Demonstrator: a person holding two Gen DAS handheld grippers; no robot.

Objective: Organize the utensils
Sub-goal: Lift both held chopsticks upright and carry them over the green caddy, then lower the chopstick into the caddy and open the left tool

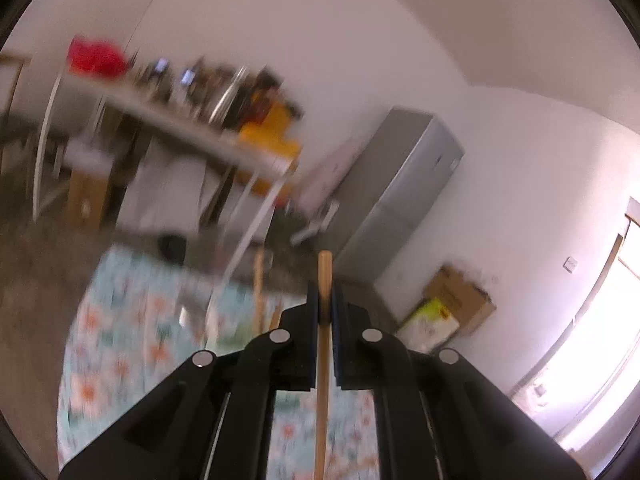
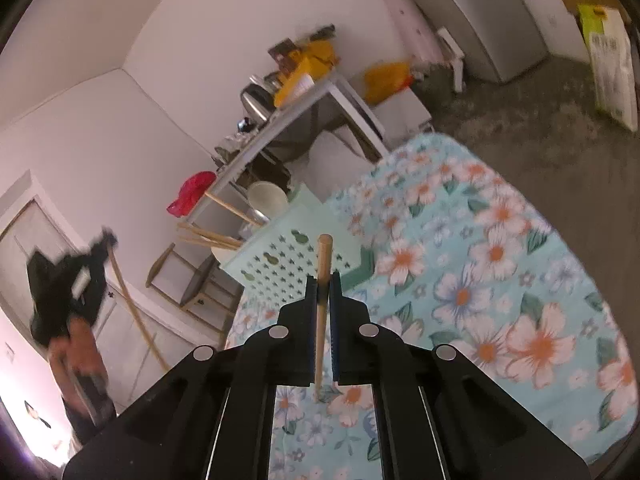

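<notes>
My left gripper (image 1: 324, 296) is shut on a wooden chopstick (image 1: 323, 360) that runs along the fingers and pokes out past their tips, held above the floral tablecloth (image 1: 120, 340). My right gripper (image 2: 323, 286) is shut on another wooden chopstick (image 2: 322, 320), above the same floral cloth (image 2: 500, 280). In front of the right gripper stands a pale green perforated utensil basket (image 2: 280, 268) holding several wooden chopsticks (image 2: 212, 236) that stick out to the left. The left gripper also shows far left in the right wrist view (image 2: 68, 284), blurred.
A white table (image 2: 304, 112) loaded with a kettle, yellow bags and a red cloth stands beyond the floral table. A grey fridge (image 1: 404, 196) and cardboard boxes (image 1: 460, 296) stand by the wall. A wooden chair (image 2: 188, 280) stands behind the basket. The left wrist view is motion-blurred.
</notes>
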